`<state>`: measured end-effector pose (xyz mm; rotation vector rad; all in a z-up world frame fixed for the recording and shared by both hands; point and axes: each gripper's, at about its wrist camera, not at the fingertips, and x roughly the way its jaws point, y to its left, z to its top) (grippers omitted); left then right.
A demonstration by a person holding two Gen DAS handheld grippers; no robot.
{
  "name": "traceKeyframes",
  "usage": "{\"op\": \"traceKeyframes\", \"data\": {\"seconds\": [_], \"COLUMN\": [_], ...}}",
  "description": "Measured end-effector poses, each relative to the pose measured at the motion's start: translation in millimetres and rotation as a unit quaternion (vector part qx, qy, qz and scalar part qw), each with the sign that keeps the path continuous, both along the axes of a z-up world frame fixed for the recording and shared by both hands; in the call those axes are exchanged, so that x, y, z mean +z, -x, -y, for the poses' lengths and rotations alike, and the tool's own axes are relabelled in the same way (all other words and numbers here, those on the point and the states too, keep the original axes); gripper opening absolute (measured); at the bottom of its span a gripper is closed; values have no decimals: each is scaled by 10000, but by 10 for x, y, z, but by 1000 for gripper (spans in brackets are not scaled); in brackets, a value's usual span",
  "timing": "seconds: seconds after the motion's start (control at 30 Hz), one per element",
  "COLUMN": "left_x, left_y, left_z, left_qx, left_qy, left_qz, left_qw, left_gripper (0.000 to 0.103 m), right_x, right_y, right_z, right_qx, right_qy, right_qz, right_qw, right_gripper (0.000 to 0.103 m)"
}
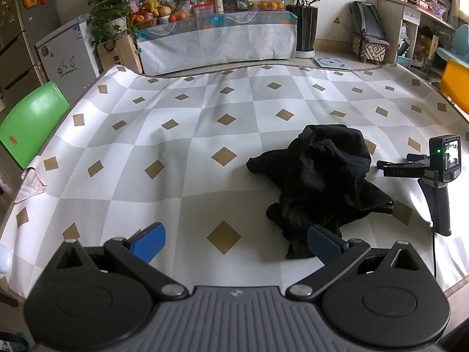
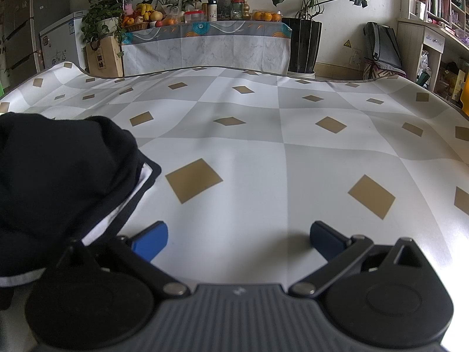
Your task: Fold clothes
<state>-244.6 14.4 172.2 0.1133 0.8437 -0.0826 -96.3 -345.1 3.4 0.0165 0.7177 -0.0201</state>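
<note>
garment [image 2: 58, 176]: right wrist view's left edge cuts it off; its type cannot be told
garment's near hem [image 1: 296, 252]: partly hidden behind the left gripper's [image 1: 234, 243] right finger
jars beyond the garment: labels too small

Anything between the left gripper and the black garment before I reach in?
Nothing: in the left wrist view only bare checked tablecloth separates the open left gripper from the garment, whose near edge overlaps its right finger.
</note>
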Motion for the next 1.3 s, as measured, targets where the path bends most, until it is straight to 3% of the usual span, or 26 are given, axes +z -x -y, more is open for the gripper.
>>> {"op": "traceKeyframes", "data": {"seconds": [0.53,0.73,0.93,1.3], "left_x": [-54,-77,-91,-182], "left_y": [-67,-330,-610,-795], "left_z": [283,503,510,673], "left_qx": [-88,-275,-13,-5], "left_qy": [-178,-263,-314,233], "left_qz": [-155,-173,-58,-320], "left_qw": [9997,9991,9995,9992], "left_gripper": [103,103,103,103], "right_x": [-6,-6,-6,-22], "right_y": [-1,-1,-1,-17], "right_z": [-1,-1,-1,6], "right_qx": [0,0,0,-2], "right_qy": [0,0,0,0], "right_qz": [0,0,0,2], "right_qw": [10000,10000,10000,10000], "right_gripper": [103,103,103,103]}}
